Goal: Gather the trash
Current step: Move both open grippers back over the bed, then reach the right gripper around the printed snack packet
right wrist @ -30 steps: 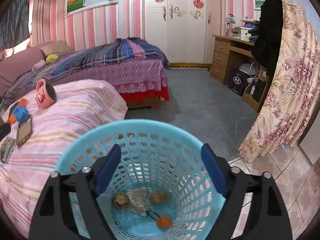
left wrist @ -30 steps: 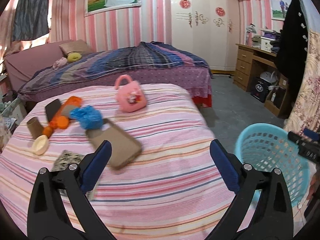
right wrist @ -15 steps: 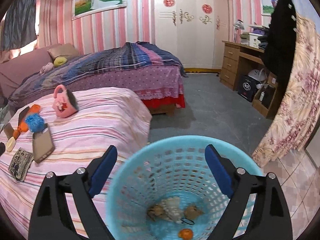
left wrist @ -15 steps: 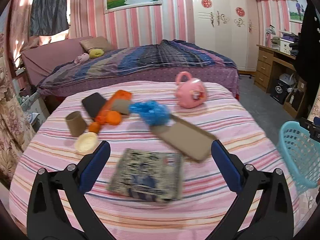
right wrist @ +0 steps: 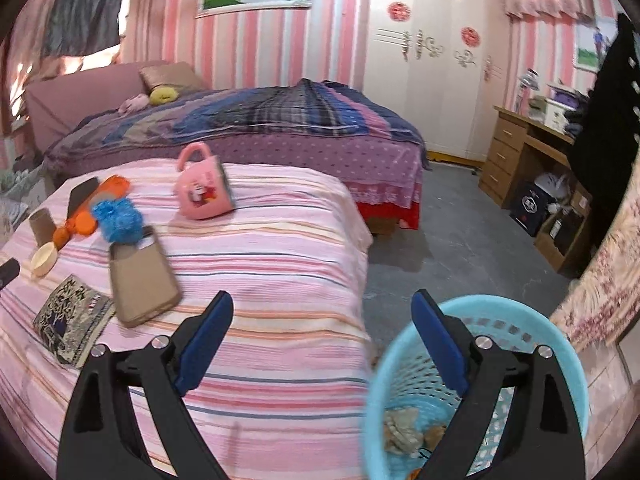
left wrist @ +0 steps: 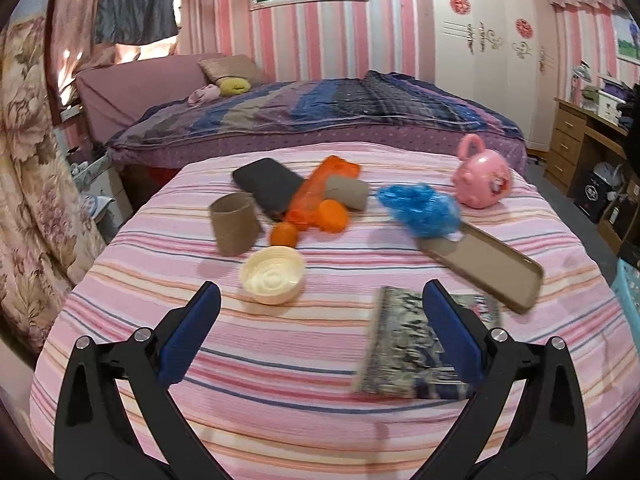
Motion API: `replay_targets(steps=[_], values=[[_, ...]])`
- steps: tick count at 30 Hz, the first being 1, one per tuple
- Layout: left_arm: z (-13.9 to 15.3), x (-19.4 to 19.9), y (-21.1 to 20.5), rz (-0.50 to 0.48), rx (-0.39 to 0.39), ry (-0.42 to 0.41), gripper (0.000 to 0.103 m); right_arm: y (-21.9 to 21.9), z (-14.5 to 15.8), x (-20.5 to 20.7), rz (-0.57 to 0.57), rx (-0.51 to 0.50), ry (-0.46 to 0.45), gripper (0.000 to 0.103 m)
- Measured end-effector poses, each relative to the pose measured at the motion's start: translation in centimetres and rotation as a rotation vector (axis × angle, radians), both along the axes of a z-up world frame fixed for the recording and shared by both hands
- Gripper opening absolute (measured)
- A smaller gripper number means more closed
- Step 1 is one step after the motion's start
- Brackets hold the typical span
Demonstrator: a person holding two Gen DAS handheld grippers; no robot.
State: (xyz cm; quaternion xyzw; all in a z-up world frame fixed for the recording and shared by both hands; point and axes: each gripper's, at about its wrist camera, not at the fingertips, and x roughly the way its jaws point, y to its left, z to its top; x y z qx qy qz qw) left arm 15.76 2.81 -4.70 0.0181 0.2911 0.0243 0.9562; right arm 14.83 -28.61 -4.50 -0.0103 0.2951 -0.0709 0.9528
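Note:
On the pink striped bed [left wrist: 280,360] lie a cream plastic lid [left wrist: 273,274], a cardboard tube [left wrist: 234,224], orange peel pieces [left wrist: 331,216], an orange net bag [left wrist: 320,184] and a crumpled blue plastic bag [left wrist: 422,210]. My left gripper [left wrist: 320,296] hovers open over the bed, just short of the lid, with nothing between its fingers. My right gripper [right wrist: 322,312] is open and empty, above the bed's edge beside the light blue basket [right wrist: 496,312]. The basket stands on the floor and holds crumpled scraps [right wrist: 400,428].
A brown phone case [left wrist: 484,268], a patterned pouch [left wrist: 404,352], a dark phone case [left wrist: 268,186] and a pink toy bag [left wrist: 482,176] also lie on the bed. Beyond it stand a second bed [right wrist: 256,128], a white wardrobe [right wrist: 432,72] and a wooden desk [right wrist: 524,148].
The left gripper has swung left from the basket side to face the trash on the bed. The right gripper has shifted left, off the basket toward the bed's edge.

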Motion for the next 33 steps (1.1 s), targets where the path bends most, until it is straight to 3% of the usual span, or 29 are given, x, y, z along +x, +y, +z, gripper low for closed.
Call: replay_targets(steps=[19,33], values=[[-2.2,2.0,6.9,0.111,-0.041,0.06,0.098,11.2,-1.4,2.5,0.2,-0.012,0.043,0.089],[-2.6,1.4,7.9,0.109,0.019,0.07,0.098,16.2,-3.4,3.6,0.3,0.04,0.149,0.089]])
